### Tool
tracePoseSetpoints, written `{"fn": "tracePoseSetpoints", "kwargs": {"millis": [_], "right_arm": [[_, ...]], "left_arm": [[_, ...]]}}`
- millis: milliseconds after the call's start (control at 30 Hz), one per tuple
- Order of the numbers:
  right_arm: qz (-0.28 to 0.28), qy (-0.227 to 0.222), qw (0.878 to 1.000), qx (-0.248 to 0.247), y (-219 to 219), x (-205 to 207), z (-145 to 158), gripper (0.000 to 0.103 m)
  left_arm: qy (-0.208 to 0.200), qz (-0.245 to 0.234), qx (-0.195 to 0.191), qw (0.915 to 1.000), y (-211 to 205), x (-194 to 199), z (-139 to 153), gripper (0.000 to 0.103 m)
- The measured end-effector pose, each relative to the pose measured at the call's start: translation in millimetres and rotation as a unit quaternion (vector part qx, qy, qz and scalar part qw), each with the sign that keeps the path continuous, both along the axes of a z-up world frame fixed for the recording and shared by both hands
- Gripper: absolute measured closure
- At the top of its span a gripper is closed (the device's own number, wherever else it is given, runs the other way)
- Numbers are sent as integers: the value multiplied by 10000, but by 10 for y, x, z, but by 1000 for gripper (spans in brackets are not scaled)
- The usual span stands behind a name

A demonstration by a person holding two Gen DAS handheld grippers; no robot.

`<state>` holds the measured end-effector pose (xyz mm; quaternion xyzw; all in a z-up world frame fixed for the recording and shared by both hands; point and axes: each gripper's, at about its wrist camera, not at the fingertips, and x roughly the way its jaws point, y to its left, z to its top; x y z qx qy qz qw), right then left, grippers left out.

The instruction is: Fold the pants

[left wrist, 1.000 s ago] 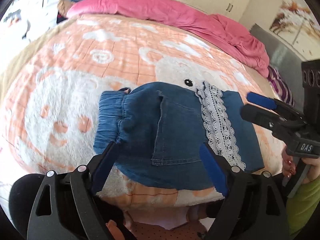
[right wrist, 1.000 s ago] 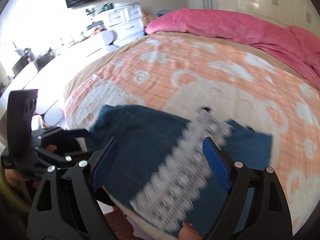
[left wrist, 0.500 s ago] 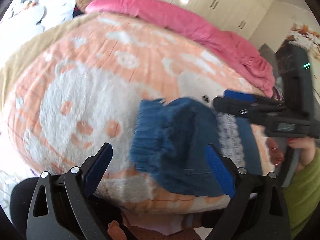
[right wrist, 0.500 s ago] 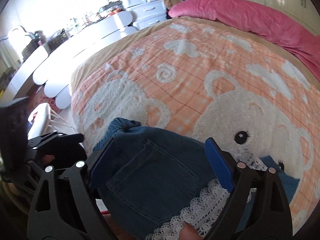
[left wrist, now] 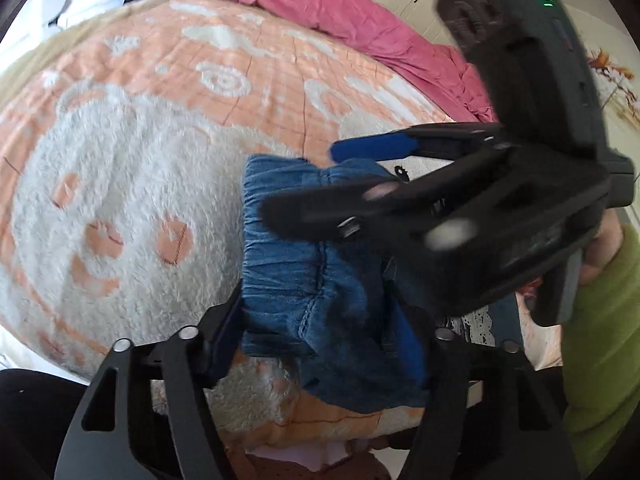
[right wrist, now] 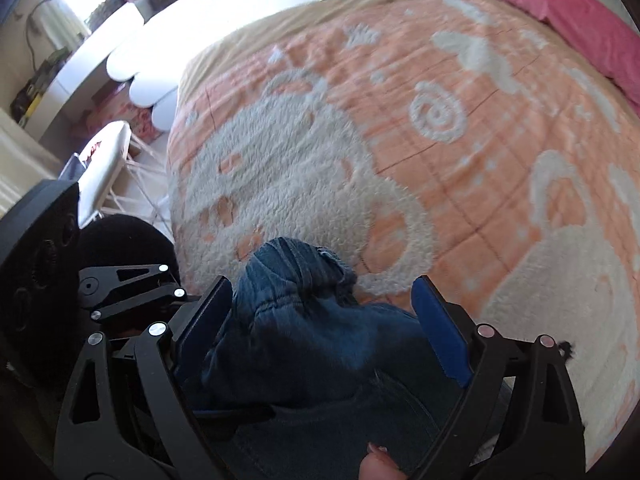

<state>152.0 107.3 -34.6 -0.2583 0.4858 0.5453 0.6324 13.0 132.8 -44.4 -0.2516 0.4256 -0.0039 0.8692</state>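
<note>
Left wrist view: the denim pants (left wrist: 320,288) sit bunched at the near edge of the orange bear blanket (left wrist: 132,184), elastic waistband pointing away from the camera. The left gripper (left wrist: 320,340) has its blue pads spread, denim lying between them with the waistband corner against one pad; no squeeze that I can see. The right gripper (left wrist: 372,176) sweeps in above the pants, blurred, fingers parted, the lace trim (left wrist: 476,324) peeking out beneath its body.

Right wrist view: the right gripper (right wrist: 320,332) straddles a humped fold of the pants (right wrist: 304,320), pads wide apart either side, not clamped. The left gripper (right wrist: 132,288) sits just beside the pants, its fingers hidden here.

The risk: both tools crowd one small bundle near the blanket's edge. A knock could undo the fold, or drag it off the bed.
</note>
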Motion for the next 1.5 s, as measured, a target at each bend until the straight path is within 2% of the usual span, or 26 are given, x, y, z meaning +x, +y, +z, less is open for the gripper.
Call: {"fn": "tracePoseSetpoints", "kwargs": {"millis": [33, 67, 100, 133, 200, 267, 333, 467, 633, 800, 1000, 1100, 1300, 1400, 1433, 1500], "right_arm": [[123, 155, 9997, -132, 53, -10, -112, 25], [239, 283, 9992, -161, 72, -26, -184, 45], [332, 378, 9987, -125, 69, -50, -227, 52], [348, 322, 9989, -26, 44, -75, -235, 54], [227, 300, 9988, 304, -84, -89, -161, 65], [46, 326, 9977, 592, -233, -87, -41, 69], [8, 191, 9960, 878, -388, -143, 115, 69], [-232, 43, 9895, 1425, -749, -133, 437, 69], [-523, 20, 9828, 1770, -1110, -66, 620, 72], [-815, 19, 9780, 1920, -1468, -20, 616, 73], [-1171, -4, 9704, 2112, -1906, 32, 639, 74], [-1362, -43, 9663, 2184, -2095, 79, 643, 76], [-1900, 2, 9536, 2336, -2500, 270, 572, 75], [-2272, 38, 9473, 2257, -2706, 370, 509, 67], [-2403, 32, 9442, 2250, -2772, 404, 498, 61], [-2628, 104, 9376, 2276, -2912, 467, 473, 59]], "left_arm": [[-4, -2, -17, 10000, 1, 0, 1, 41], [-7, -10, -2, 10000, -7, -4, 0, 41], [-3, -7, 7, 10000, -10, -4, -5, 41], [0, 2, -19, 10000, -6, -5, -8, 40], [-119, 6, -117, 9999, 5, -27, 22, 40], [-357, -25, -213, 9991, 5, -87, 92, 35], [-582, -37, -279, 9979, 0, -141, 159, 18], [-969, -164, -306, 9947, -79, -214, 281, 10], [-1037, -357, -176, 9938, -251, -189, 334, 8], [-1076, -829, -296, 9903, -435, -114, 328, 7], [-1038, -1109, -741, 9856, -623, 63, 271, 9], [-919, -1222, -919, 9840, -784, 222, 263, 26], [-793, -1464, -849, 9824, -1214, 385, 330, 30], [-918, -1614, -889, 9786, -1386, 426, 320, 24], [-992, -1714, -896, 9761, -1405, 423, 302, 22], [-1216, -1964, -788, 9698, -1484, 403, 232, 22]]}}
